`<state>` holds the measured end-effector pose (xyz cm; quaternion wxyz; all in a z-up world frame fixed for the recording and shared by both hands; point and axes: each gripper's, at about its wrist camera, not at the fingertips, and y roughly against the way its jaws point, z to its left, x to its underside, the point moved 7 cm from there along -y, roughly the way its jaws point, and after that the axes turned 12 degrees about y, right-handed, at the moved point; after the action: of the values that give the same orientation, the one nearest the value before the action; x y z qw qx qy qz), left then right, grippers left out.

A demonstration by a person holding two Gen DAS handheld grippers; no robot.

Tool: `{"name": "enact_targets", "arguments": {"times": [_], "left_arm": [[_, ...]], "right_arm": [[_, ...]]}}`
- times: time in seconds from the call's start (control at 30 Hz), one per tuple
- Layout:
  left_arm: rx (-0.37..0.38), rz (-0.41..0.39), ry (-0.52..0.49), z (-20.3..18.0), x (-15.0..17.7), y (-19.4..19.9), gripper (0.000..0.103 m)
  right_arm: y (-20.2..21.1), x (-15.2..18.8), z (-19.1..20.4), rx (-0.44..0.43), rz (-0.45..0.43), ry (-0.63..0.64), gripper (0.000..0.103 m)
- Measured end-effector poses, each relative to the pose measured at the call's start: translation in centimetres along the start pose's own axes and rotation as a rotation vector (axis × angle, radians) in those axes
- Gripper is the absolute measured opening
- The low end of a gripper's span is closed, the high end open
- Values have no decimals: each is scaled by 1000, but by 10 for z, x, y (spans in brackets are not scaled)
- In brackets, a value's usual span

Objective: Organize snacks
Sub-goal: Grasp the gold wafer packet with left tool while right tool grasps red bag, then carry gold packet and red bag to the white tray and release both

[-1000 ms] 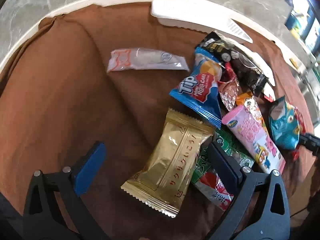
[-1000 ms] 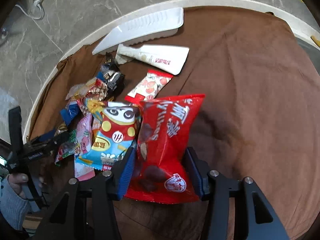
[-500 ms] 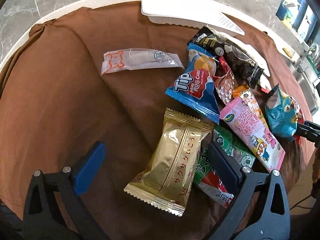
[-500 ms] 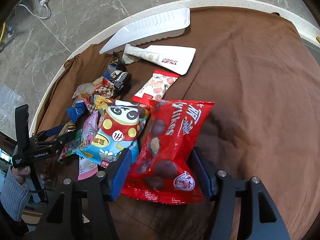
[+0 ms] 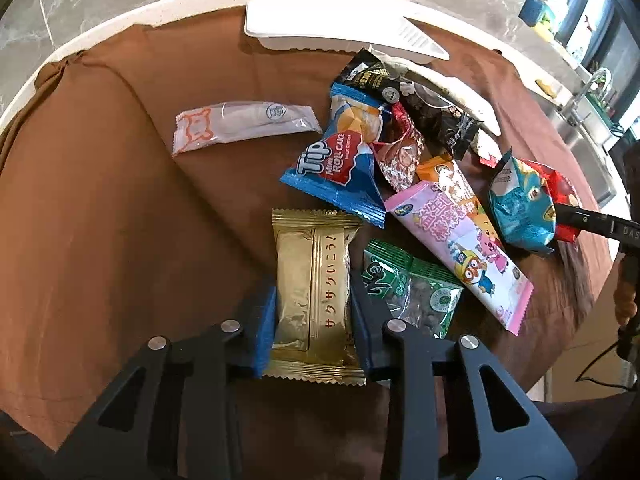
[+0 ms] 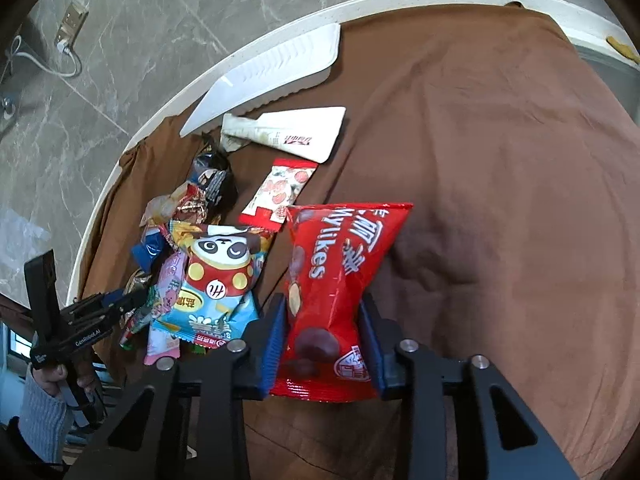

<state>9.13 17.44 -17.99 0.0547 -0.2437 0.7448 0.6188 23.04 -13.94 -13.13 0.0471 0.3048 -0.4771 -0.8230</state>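
Two packets are getting pinched at once: my left tongs (image 5: pixel 312 328) are closing on the gold wafer pack (image 5: pixel 314 296), my right tongs (image 6: pixel 324 340) on the red candy bag (image 6: pixel 336 280), both lying on the brown-clothed tabletop (image 6: pixel 500 200). I'm squeezing gently, then lifting clear of the pile (image 5: pixel 400 168).

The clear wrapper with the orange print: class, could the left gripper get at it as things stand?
Probably not yet. The left gripper is closing on the gold packet. The clear wrapper itself lies alone on bare brown cloth, nothing covering it.
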Motion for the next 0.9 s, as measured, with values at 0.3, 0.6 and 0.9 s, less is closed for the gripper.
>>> {"name": "enact_targets", "arguments": {"times": [0.3,0.6,0.9], "left_arm": [[44,-11,64,7,-1,32,30],[105,-78,84,-6,-29,92,30],[190,-103,27,-49,-117,102,30]], "right_arm": [[20,0,-13,-104,-46,-104,36],[52,-20,-20,-214,-110,-144,36],[71,-95,-17,-236,-166,-86,36]]}}
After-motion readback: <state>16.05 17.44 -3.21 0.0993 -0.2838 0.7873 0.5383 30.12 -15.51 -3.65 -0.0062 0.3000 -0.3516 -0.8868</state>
